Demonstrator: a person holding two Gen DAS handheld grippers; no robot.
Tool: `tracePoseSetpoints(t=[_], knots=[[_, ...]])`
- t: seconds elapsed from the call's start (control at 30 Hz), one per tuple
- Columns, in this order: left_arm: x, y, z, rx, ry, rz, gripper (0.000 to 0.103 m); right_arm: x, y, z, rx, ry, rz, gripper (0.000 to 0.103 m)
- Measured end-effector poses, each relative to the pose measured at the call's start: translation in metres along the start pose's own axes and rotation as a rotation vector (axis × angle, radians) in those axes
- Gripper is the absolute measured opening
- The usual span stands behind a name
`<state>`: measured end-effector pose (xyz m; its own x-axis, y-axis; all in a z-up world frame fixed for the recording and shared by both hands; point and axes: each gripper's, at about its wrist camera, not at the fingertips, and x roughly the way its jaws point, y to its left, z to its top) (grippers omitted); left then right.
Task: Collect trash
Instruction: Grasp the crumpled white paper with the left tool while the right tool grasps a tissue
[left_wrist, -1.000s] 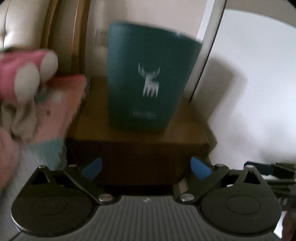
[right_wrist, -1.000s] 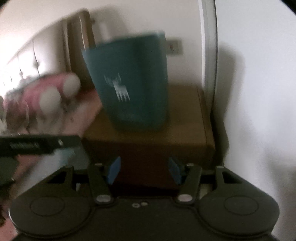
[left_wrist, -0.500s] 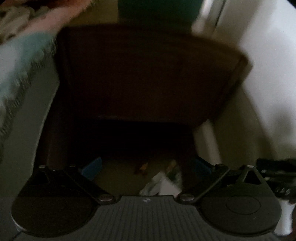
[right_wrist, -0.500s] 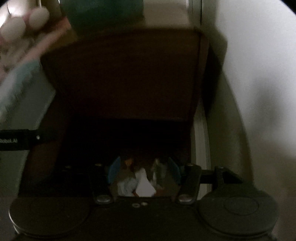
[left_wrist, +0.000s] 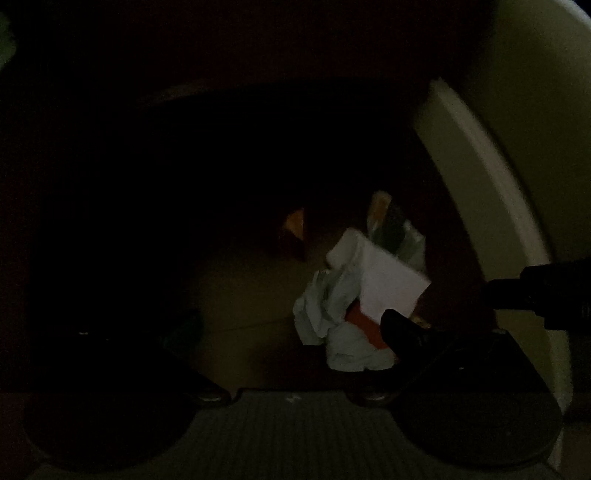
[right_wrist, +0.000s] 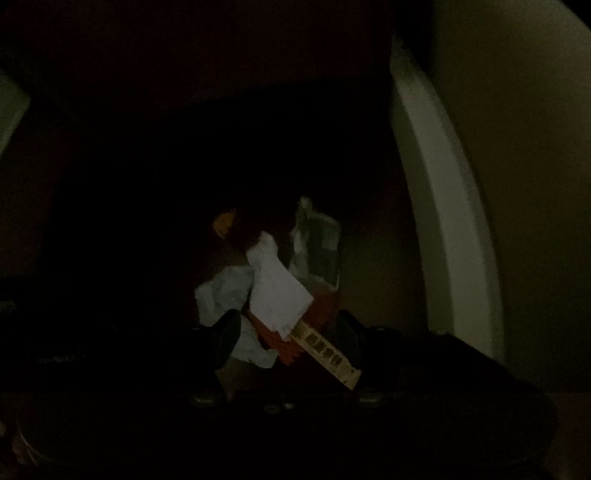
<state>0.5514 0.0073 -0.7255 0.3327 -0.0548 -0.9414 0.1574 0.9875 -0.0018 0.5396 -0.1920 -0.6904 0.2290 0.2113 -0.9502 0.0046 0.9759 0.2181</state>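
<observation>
Dark floor recess under brown wooden cabinet (right_wrist: 258, 55); pale skirting board (right_wrist: 436, 206) at right.
Left gripper (left_wrist: 291, 325): jaws spread, empty, aimed left of pile.
Crumpled white tissue (right_wrist: 225, 291): on floor, at left of pile.
Flat white paper sheet (right_wrist: 277, 291): on top, overlapping red card packet (right_wrist: 284, 343).
Clear crinkled plastic wrapper (right_wrist: 317, 243): behind.
Right gripper (right_wrist: 288, 332): jaws apart, straddling pile's near edge, nothing clamped.
Advice: advance low, close on packet and sheet together; light poor, check grip before lifting.

Left gripper (left_wrist: 291, 328): black, two round discs flanking a grey ribbed plate, a dull screw at each finger base. Right gripper (right_wrist: 290, 338): black throughout, dark fingers (right_wrist: 225, 338), matching screws, discs barely visible in gloom.
</observation>
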Motion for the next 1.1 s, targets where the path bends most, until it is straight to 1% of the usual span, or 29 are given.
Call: tracePoseSetpoints(t=[0.13, 0.2, 0.37, 0.43, 0.5, 0.57, 0.63, 0.7, 0.73, 0.77, 0.8, 0.83, 0.87, 0.97, 1.0, 1.1], knots=[[0.044, -0.005, -0.009, 0.046, 0.024, -0.029, 0.103, 0.043, -0.006, -0.003, 0.021, 0.018, 0.013, 0.056], [0.062, -0.008, -0.013, 0.071, 0.033, -0.039, 0.102, 0.057, -0.006, -0.005, 0.014, 0.020, 0.020, 0.056], [0.092, -0.007, -0.021, 0.085, 0.047, -0.074, 0.102, 0.090, -0.007, -0.005, 0.016, 0.032, 0.028, 0.054], [0.102, -0.005, -0.022, 0.079, 0.055, -0.095, 0.097, 0.100, -0.008, -0.005, 0.017, 0.033, 0.025, 0.054], [0.111, -0.003, -0.021, 0.069, 0.074, -0.123, 0.083, 0.107, -0.008, -0.004, 0.020, 0.032, 0.028, 0.054], [0.116, -0.002, -0.019, 0.059, 0.083, -0.147, 0.077, 0.112, -0.008, -0.003, 0.024, 0.034, 0.030, 0.054], [0.119, -0.001, -0.016, 0.043, 0.084, -0.171, 0.073, 0.113, -0.008, -0.002, 0.031, 0.031, 0.040, 0.054], [0.120, 0.001, -0.013, 0.025, 0.087, -0.195, 0.062, 0.114, -0.006, 0.000, 0.031, 0.030, 0.039, 0.048], [0.120, 0.001, -0.012, 0.018, 0.088, -0.206, 0.060, 0.114, -0.005, 0.000, 0.028, 0.030, 0.042, 0.046], [0.121, 0.002, -0.011, 0.014, 0.091, -0.214, 0.057, 0.114, -0.003, 0.001, 0.021, 0.035, 0.040, 0.036], [0.122, 0.002, -0.010, 0.014, 0.094, -0.219, 0.052, 0.115, -0.001, 0.001, 0.012, 0.037, 0.031, 0.021], [0.122, 0.002, -0.010, 0.013, 0.095, -0.219, 0.048, 0.116, 0.000, 0.002, 0.005, 0.040, 0.022, 0.014], [0.122, 0.003, -0.010, 0.008, 0.095, -0.218, 0.041, 0.116, 0.002, 0.002, 0.003, 0.040, 0.017, 0.009], [0.121, 0.006, -0.009, -0.023, 0.094, -0.227, 0.028, 0.114, 0.004, 0.000, 0.002, 0.026, 0.020, 0.000], [0.119, 0.007, -0.009, -0.029, 0.090, -0.228, 0.022, 0.111, 0.003, -0.001, 0.003, 0.024, 0.022, 0.000], [0.113, 0.007, -0.011, -0.026, 0.083, -0.213, 0.019, 0.100, 0.005, -0.005, 0.016, 0.003, 0.045, 0.000]])
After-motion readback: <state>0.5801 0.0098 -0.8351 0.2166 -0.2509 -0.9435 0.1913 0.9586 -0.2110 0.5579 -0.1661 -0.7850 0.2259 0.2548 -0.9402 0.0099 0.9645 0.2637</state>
